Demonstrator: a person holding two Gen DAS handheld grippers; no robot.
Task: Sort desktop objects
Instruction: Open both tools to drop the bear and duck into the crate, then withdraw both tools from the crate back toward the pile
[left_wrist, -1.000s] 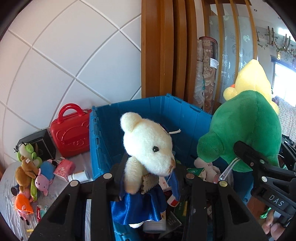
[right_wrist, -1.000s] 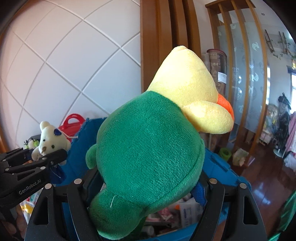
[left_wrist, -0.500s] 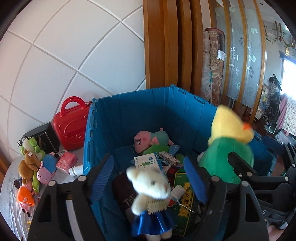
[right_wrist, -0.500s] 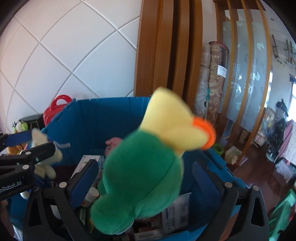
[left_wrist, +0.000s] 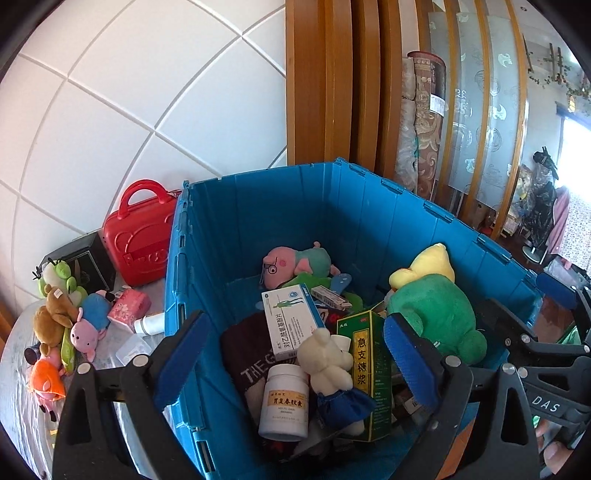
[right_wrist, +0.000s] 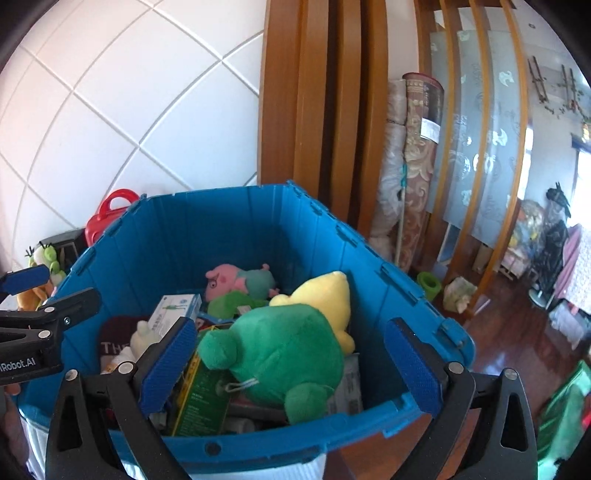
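A blue plastic bin (left_wrist: 362, 206) (right_wrist: 229, 218) holds boxes, a pill bottle (left_wrist: 283, 400) and plush toys. A white teddy bear in a blue skirt (left_wrist: 330, 373) lies in it near the front; it also shows in the right wrist view (right_wrist: 142, 341). A green and yellow plush duck (left_wrist: 432, 310) (right_wrist: 291, 347) lies at the bin's right side. A pink pig plush (left_wrist: 295, 260) (right_wrist: 240, 280) lies at the back. My left gripper (left_wrist: 295, 362) is open and empty above the bin. My right gripper (right_wrist: 288, 362) is open and empty above the duck.
A red toy case (left_wrist: 138, 236), a black box (left_wrist: 86, 258) and several small plush toys (left_wrist: 62, 321) lie on the table left of the bin. Wooden slats and a rolled carpet (right_wrist: 413, 162) stand behind it. Wooden floor lies to the right.
Both grippers opened. The teddy bear dropped from the left gripper and the duck from the right gripper, and both now lie in the bin.
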